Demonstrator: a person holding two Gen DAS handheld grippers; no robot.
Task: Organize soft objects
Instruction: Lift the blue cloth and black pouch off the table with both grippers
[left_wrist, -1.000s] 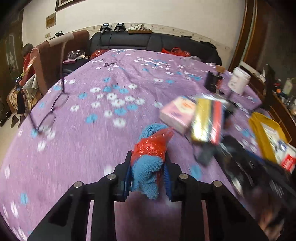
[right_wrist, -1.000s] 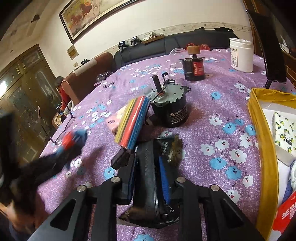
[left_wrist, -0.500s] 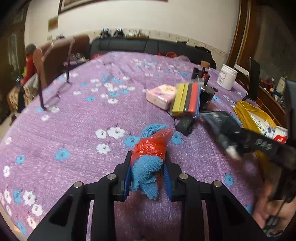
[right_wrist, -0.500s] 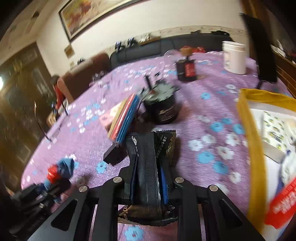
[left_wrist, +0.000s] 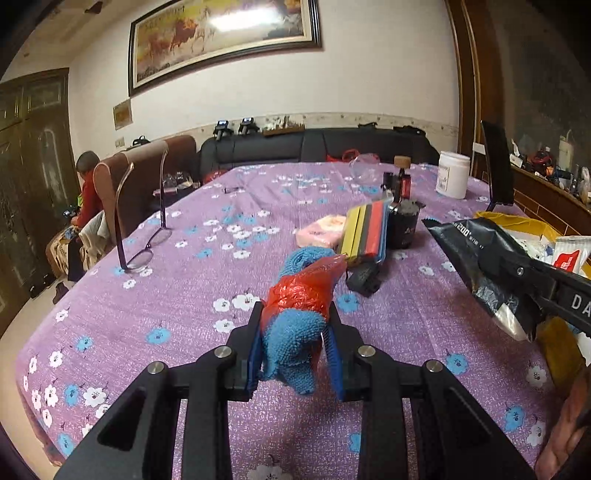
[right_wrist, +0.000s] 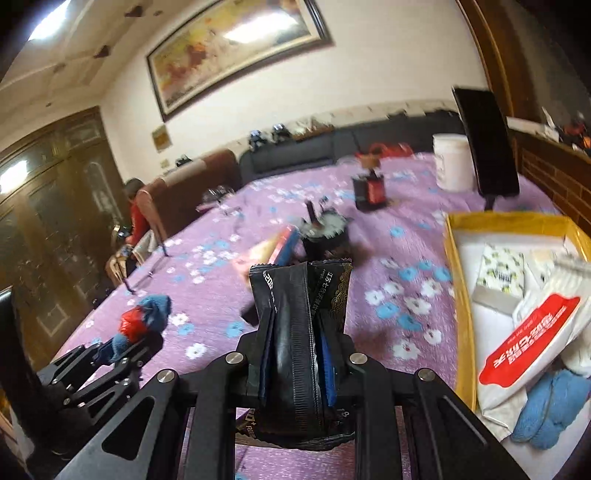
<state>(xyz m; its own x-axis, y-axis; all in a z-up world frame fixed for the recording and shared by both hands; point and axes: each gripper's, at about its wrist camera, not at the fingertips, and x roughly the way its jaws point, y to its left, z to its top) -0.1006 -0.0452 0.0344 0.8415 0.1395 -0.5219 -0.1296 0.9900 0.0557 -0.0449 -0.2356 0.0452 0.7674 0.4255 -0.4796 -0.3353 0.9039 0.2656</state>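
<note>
Both loads have been lifted and swung toward the yellow box (right_wrist: 458, 295): the left tool (left_wrist: 293, 343) clamped on the blue cloth (left_wrist: 295, 345), the right tool (right_wrist: 297, 354) on the black packet (right_wrist: 295, 317).

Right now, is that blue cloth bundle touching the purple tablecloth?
Apart. The left wrist view shows the blue cloth bundle clamped in the left gripper, hanging above the purple tablecloth.

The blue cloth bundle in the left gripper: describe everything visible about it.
The blue cloth bundle is a fuzzy, terry-like cloth, rolled up and wrapped round its middle in crinkled red plastic film. The left gripper is shut on its lower part, pads pressing both sides. It is held above the purple flowered tablecloth, leaning away from the camera, blue ends showing above and below the wrap.
</note>
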